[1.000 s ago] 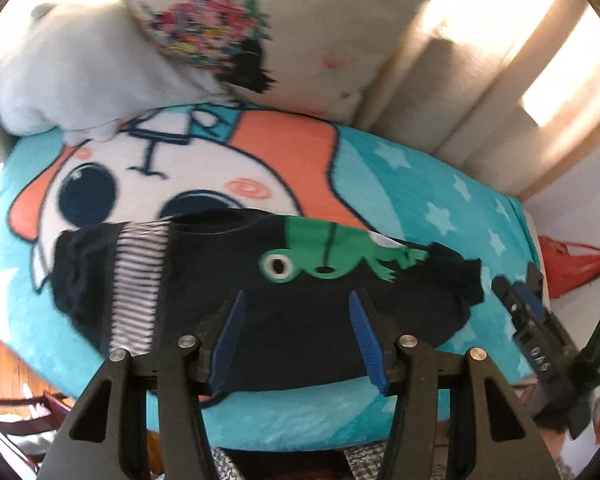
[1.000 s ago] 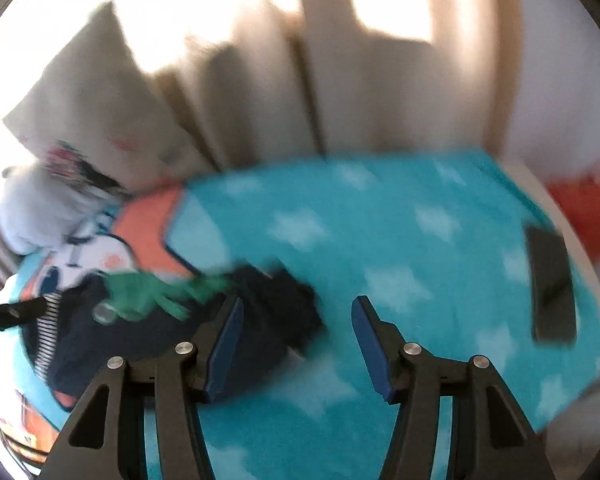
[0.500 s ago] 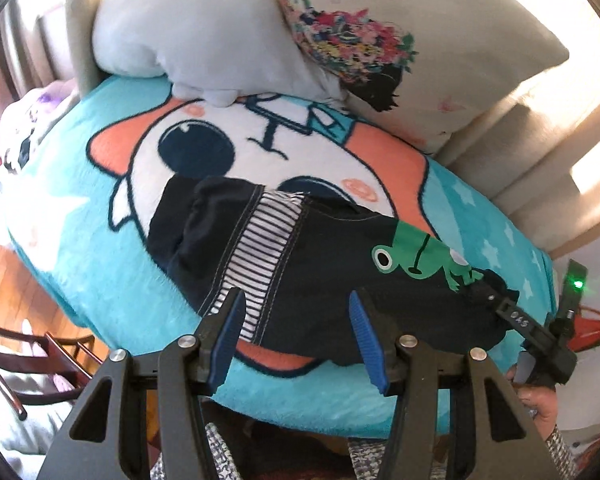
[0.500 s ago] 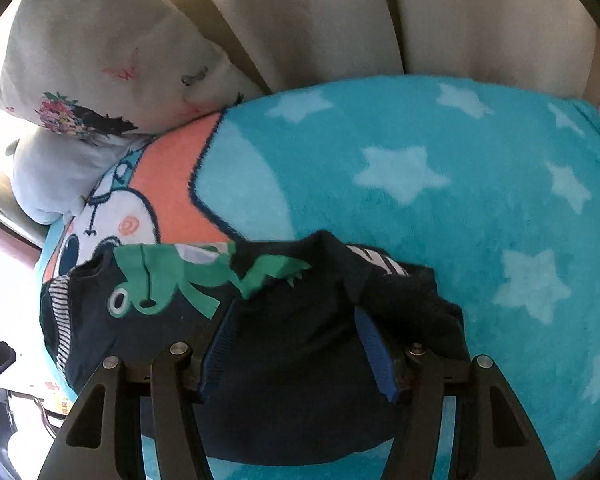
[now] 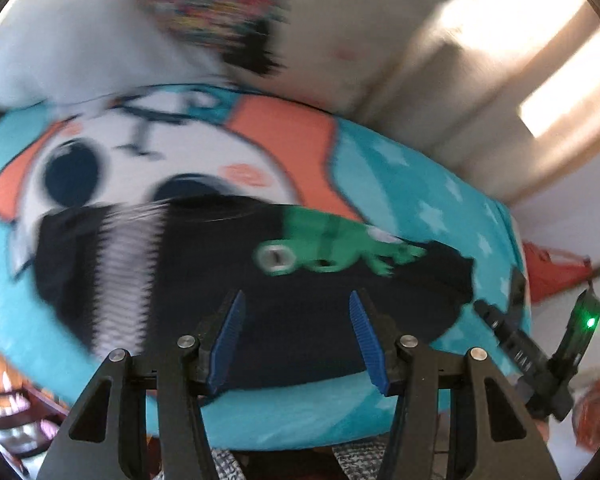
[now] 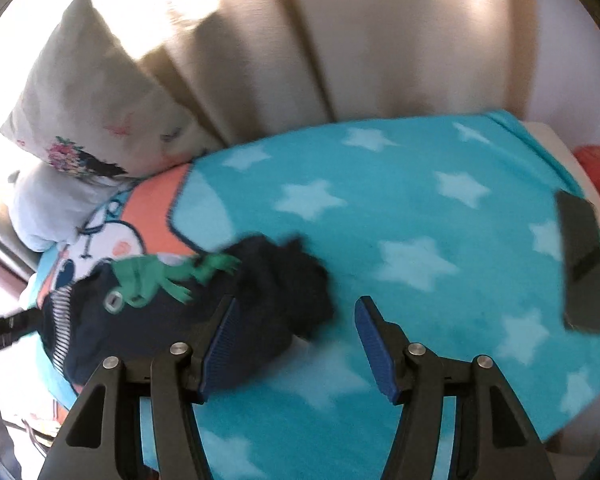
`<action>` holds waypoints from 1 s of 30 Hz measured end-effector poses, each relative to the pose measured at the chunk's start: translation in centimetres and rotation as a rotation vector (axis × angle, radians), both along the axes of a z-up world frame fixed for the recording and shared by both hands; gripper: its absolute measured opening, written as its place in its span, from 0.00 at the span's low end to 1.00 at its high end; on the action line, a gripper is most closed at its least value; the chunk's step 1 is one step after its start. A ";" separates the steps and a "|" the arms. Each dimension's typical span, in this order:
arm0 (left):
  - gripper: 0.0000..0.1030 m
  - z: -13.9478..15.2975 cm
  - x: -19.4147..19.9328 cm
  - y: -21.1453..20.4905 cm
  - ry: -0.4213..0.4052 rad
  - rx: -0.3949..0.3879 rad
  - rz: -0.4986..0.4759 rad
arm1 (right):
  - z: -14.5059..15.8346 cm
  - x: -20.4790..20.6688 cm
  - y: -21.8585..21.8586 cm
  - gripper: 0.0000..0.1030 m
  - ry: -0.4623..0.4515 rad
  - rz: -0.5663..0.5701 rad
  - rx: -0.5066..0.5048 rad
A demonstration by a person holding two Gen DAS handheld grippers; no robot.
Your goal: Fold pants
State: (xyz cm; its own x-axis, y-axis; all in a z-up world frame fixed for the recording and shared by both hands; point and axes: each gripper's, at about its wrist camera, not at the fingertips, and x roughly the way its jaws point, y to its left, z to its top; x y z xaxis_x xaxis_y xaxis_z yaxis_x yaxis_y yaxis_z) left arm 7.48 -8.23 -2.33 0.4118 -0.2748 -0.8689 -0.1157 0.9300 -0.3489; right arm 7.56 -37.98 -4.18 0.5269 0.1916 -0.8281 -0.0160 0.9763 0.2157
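A: What do we risk here?

B: The pants (image 5: 300, 312) lie bunched on the blanket (image 6: 420, 208), one end crumpled into a lump. If we pinch that lump we likely catch several layers at once, and the fold comes out crooked. The blanket is plush too, so our pads could snag it along with the cloth.

A: And the phone (image 6: 582, 264)?

B: It sits near the blanket's edge, well apart from the pants. A hard tug on the blanket could shift it.

A: Where are the pants against our fingers?

B: Our left gripper (image 5: 298, 336) hangs over the dark middle of them, jaws apart, gripping nothing. Our right gripper (image 6: 296, 340) is also parted and empty; the crumpled end lies just beyond its left finger (image 6: 220, 340), with bare blanket under the gap.
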 end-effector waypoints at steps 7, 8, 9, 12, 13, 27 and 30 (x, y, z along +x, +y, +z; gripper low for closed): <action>0.52 -1.2 7.3 -9.2 0.057 -0.070 -0.265 | -1.6 -1.9 -2.9 0.63 0.082 -0.006 0.120; 0.52 -1.3 8.1 -10.3 0.060 -0.070 -0.295 | -2.0 -1.7 -2.7 0.63 0.093 0.002 0.138; 0.52 -1.7 9.1 -11.5 0.071 -0.072 -0.330 | -2.5 -1.4 -2.5 0.63 0.105 0.011 0.164; 0.52 -3.5 11.6 -14.1 0.127 -0.109 -0.393 | -3.4 -0.5 -1.4 0.63 0.100 0.033 0.191; 0.52 -4.5 12.4 -14.8 0.157 -0.124 -0.413 | -3.5 -0.3 -1.0 0.63 0.094 0.039 0.193; 0.55 -8.9 17.1 -17.9 0.261 -0.209 -0.489 | -5.3 1.8 2.1 0.63 0.027 0.048 0.196; 0.55 -9.0 17.0 -19.0 0.267 -0.204 -0.541 | -5.3 2.1 2.6 0.63 0.020 0.049 0.182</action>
State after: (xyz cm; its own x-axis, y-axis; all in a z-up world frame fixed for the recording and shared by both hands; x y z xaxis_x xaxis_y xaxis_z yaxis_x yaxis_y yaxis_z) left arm 24.49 -27.22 -11.30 -0.0548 -0.5544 -0.8304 0.2443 0.7990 -0.5495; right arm 9.64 -35.34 -9.48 0.4971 0.3643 -0.7875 -0.0567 0.9193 0.3895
